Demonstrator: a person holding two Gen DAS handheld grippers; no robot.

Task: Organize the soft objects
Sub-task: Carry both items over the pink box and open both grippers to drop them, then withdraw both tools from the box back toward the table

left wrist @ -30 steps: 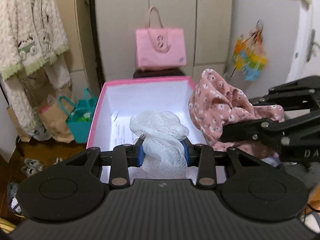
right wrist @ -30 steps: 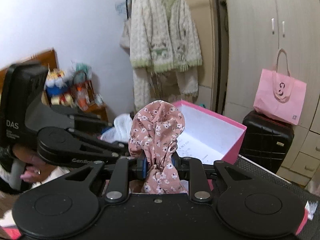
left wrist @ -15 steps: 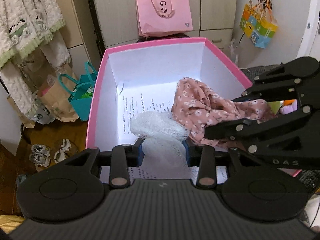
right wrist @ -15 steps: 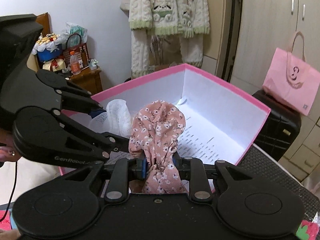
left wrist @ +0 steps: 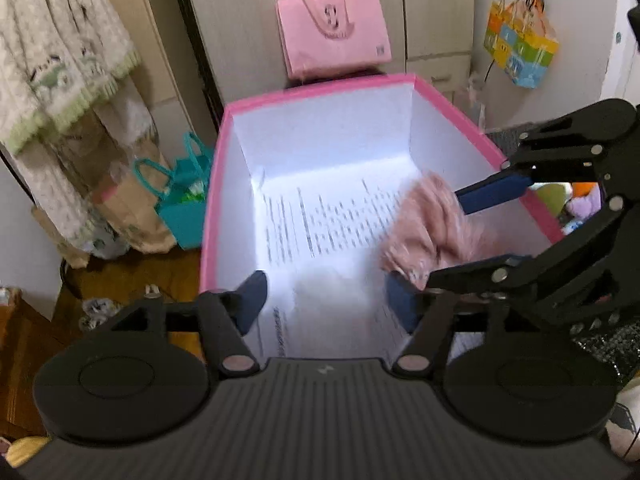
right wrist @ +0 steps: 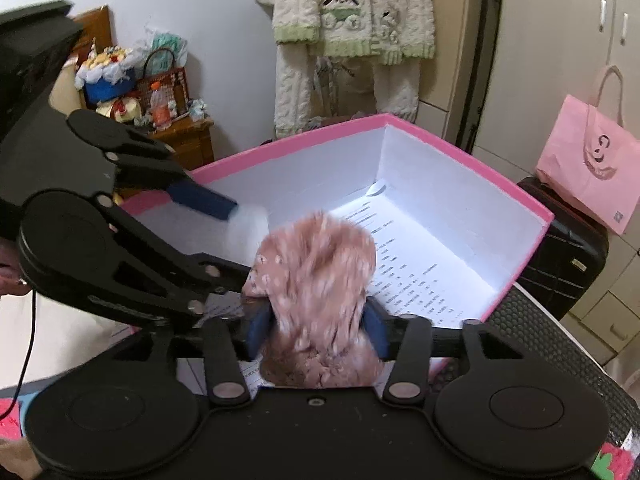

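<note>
Left gripper [left wrist: 326, 300] fingers wide, white mesh [left wrist: 320, 288] blurred, right gripper [right wrist: 316, 330] fingers parted, pink cloth [right wrist: 316, 276] smeared, over box [left wrist: 452, 108].

Pink floral cloth [right wrist: 316, 280] motion-blurred, lower edge hidden behind right gripper body; white mesh [left wrist: 320, 292] smeared, outline unreadable.

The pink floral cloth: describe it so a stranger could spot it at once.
Find the big pink box with white walls and a printed sheet on its floor. Over its near end, between the open fingers of the right gripper, is the pink floral cloth, a bunched, blurred wad. The soft thing beside it by the left gripper is white; this one is dusty pink with pale specks.
</note>
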